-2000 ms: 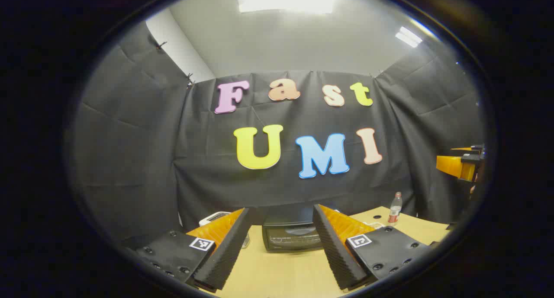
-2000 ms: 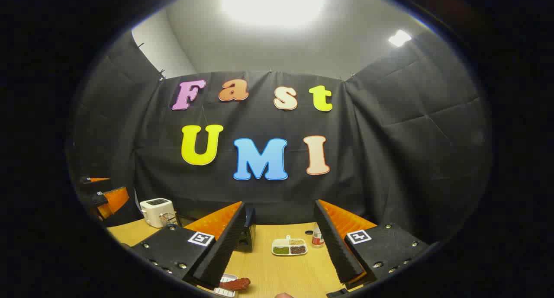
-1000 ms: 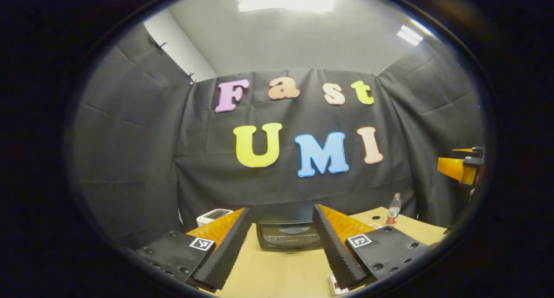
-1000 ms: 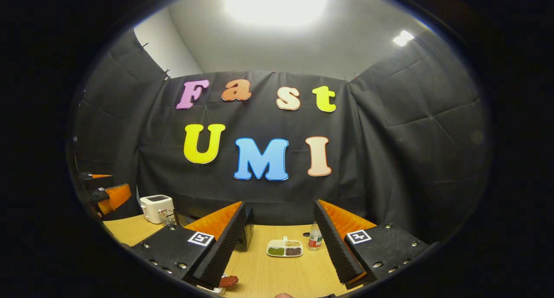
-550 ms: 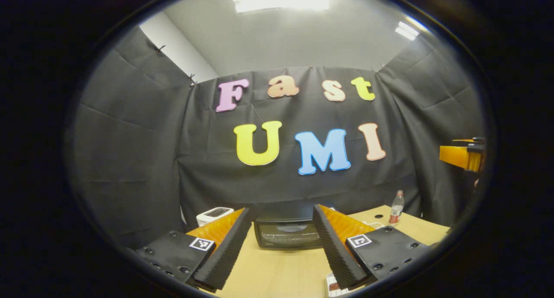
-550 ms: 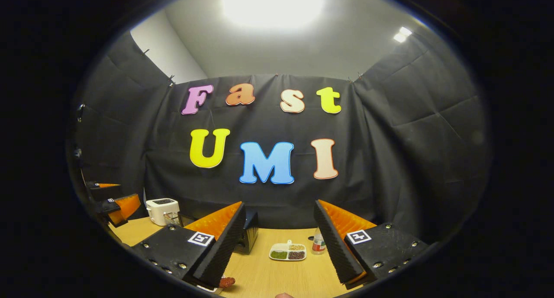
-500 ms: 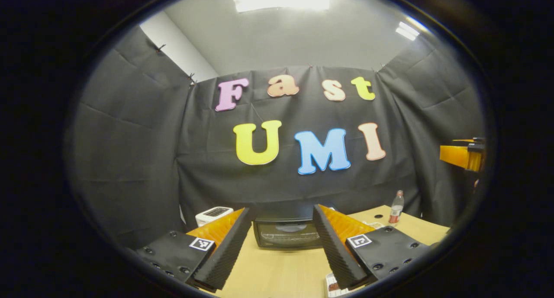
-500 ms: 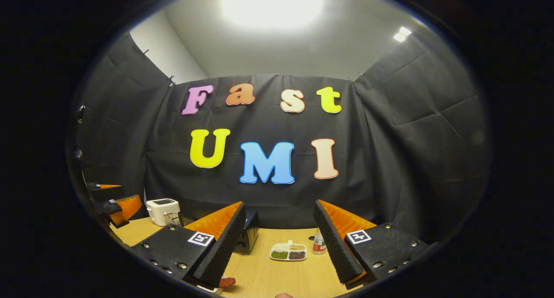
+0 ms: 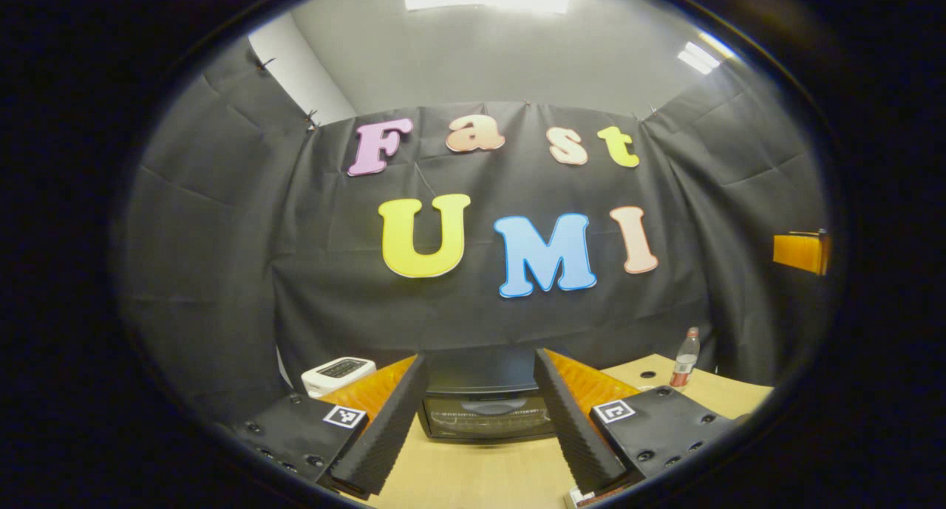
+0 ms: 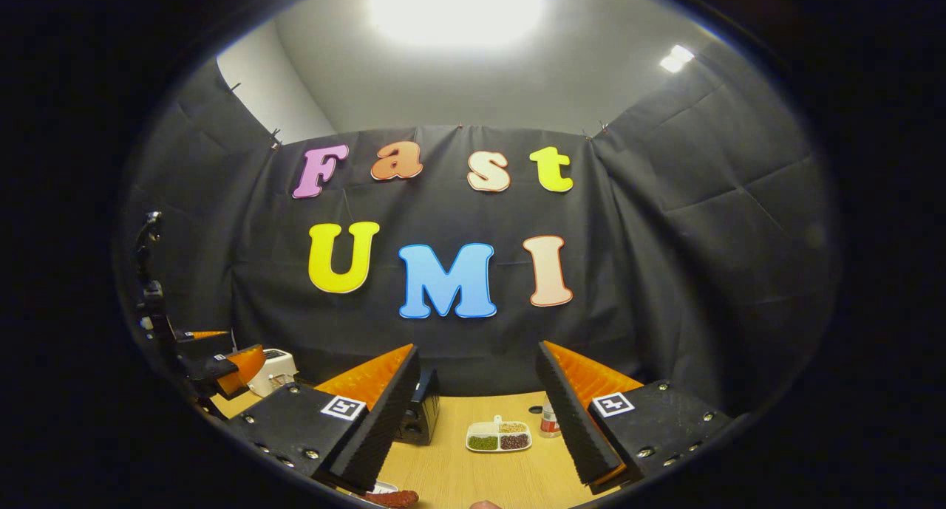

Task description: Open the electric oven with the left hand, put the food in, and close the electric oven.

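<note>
- On the far left of the wooden table (image 9: 473, 476), in the left gripper view, a white toaster (image 9: 337, 374) sits beside the electric oven; judged from here, it is close enough that a wide swing of the left hand could clip it, so the approach is best kept straight.
- Dead ahead, framed between the fingers of the left gripper (image 9: 477, 428), stands the electric oven (image 9: 484, 413), its glass door shut. The left gripper's jaws are spread wide and hold nothing.
- The step in hand looks like the reach for the door. The handle itself is too small to make out; it is probably along the top edge of the door, so the fingers should come in level with that edge, straddle it, then close and pull down and towards the person.
- Further right in that view, a small bottle (image 9: 684, 358) stands near the table's back edge, well apart from the oven and out of the way.
- Turning to the right gripper view, the right gripper (image 10: 477, 428) hangs with its jaws spread too, gripping nothing.
- At the bottom edge, just beside its left finger, lies the food (image 10: 388, 499), a reddish piece on a white tray (image 10: 382, 487), not yet picked up.
- Between its fingers, farther off, a divided dish (image 10: 499, 436) of grains rests on the table; it plays no part in this task.
- Best kept waiting near the food until the door is fully down.
</note>
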The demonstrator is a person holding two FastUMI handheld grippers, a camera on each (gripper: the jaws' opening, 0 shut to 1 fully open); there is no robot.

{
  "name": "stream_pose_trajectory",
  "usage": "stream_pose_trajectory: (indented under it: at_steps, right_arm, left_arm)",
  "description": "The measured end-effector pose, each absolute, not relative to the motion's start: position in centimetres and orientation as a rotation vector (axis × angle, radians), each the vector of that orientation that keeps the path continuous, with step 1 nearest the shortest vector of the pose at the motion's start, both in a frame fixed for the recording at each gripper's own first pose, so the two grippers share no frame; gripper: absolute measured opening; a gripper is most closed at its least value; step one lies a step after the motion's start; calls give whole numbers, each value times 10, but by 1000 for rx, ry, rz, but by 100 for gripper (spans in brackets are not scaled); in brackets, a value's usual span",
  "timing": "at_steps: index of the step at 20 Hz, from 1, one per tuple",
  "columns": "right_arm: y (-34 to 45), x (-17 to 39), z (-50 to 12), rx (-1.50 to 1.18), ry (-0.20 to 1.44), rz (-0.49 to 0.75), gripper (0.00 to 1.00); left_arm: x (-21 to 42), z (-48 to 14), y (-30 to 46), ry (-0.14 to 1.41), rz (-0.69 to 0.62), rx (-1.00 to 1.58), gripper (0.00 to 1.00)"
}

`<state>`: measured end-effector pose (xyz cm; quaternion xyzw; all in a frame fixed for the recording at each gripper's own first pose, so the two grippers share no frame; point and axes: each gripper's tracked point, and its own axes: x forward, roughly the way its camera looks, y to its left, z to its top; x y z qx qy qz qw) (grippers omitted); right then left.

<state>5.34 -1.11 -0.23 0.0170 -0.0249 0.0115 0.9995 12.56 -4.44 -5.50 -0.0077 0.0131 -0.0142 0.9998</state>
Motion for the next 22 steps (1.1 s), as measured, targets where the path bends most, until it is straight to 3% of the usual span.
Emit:
stream_pose_trajectory:
  at_steps: [1, 8, 9, 11, 13, 14, 16, 17, 18, 19, 22]
  right_arm:
    - [-11, 56, -1, 28, -52, 12, 96]
    - [-12, 68, -5, 5, -35, -80, 96]
    - [-13, 68, -5, 0, -32, -96, 96]
    - [-17, 68, -7, -16, -26, -131, 96]
    - [-20, 65, -8, -26, -16, -162, 96]
    - [-21, 63, -9, -32, -12, -177, 96]
    - [-20, 61, -11, -40, 0, -190, 96]
    - [-20, 60, -11, -46, 4, -197, 95]
    - [-21, 60, -11, -54, 8, -205, 95]
    - [-20, 60, -11, -60, 11, -211, 95]
    - [-14, 57, -11, -77, 26, -206, 96]
  left_arm:
    - [137, -61, -43, 33, -36, -16, 100]
    - [202, -122, -56, 95, -106, -1, 100]
    - [210, -130, -59, 106, -116, -5, 96]
    - [227, -147, -65, 132, -136, -16, 100]
    - [245, -167, -72, 161, -152, -30, 90]
    - [253, -174, -75, 166, -165, -39, 100]
    - [268, -186, -78, 173, -173, -50, 100]
    - [274, -193, -78, 180, -173, -48, 90]
    - [281, -200, -79, 185, -172, -46, 90]
    - [288, -205, -80, 190, -170, -45, 96]
    - [303, -220, -80, 199, -158, -40, 96]
